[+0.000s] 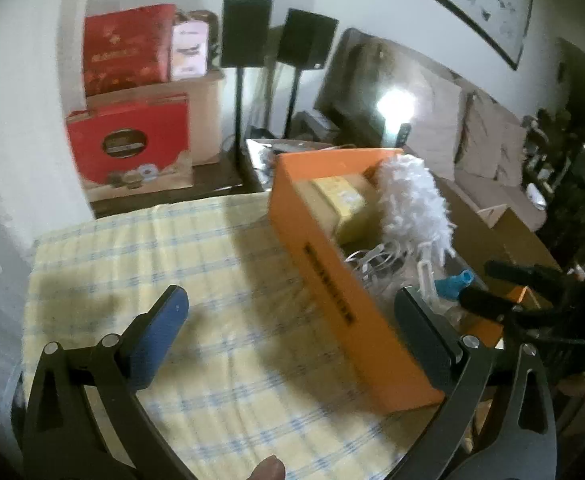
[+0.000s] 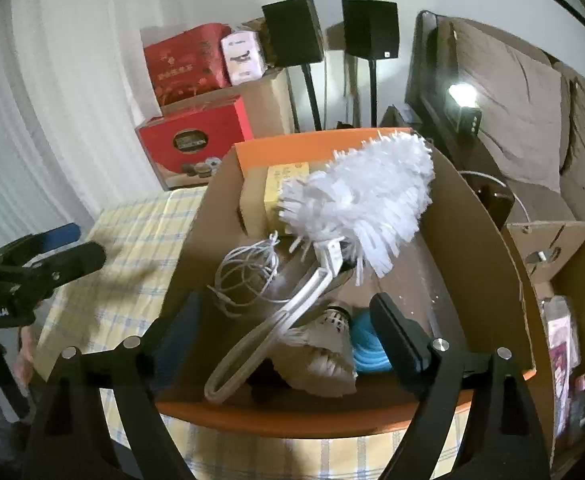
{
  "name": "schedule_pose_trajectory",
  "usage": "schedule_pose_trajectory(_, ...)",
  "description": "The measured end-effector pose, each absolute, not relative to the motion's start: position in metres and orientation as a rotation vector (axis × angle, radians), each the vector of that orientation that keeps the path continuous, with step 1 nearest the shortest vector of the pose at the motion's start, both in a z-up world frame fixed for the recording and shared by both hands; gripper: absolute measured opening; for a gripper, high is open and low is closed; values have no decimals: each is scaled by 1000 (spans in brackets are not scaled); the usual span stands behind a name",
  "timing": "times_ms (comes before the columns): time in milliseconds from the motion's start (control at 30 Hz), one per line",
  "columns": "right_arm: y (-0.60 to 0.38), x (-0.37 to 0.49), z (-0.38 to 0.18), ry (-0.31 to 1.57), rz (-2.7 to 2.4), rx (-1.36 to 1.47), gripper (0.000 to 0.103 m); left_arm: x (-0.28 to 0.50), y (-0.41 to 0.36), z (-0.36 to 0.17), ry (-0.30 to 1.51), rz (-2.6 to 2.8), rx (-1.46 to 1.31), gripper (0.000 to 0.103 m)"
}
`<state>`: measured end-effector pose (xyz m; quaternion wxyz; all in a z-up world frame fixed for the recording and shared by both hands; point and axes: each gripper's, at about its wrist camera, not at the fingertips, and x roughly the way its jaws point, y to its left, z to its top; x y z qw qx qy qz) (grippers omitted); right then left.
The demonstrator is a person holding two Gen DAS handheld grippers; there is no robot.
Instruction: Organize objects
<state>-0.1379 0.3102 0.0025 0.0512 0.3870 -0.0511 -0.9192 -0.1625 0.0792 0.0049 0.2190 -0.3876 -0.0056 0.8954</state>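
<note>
The left gripper (image 1: 292, 320) hovers low over the yellow checked tablecloth (image 1: 132, 264), jaws spread wide, holding nothing. The right gripper (image 2: 288, 332) is poised above the orange cardboard box (image 2: 316, 416), jaws wide apart and empty. In the box, the white fluffy duster (image 2: 356, 200) lies with its head toward one o'clock.

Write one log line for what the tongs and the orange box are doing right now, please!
left tongs: open, empty, over checked tablecloth | right tongs: open, empty, above orange box | box holds white duster, cable, yellow packet
</note>
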Motion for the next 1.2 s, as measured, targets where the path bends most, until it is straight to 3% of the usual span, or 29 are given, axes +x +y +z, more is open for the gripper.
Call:
schedule_pose_trajectory(167, 302, -135, 7, -152, -2792, 1157, 90, -146, 59, 4, -49, 2536, -1095, 103)
schedule_pose_trajectory(333, 293, -128, 12, -129, -2799, 1124, 102, -130, 38, 1, -158, 2578, -1132, 103)
schedule_pose_trajectory(1200, 277, -65, 3, -35, -2850, 1128, 102, -54, 12, 5, -246, 2683, -1126, 103)
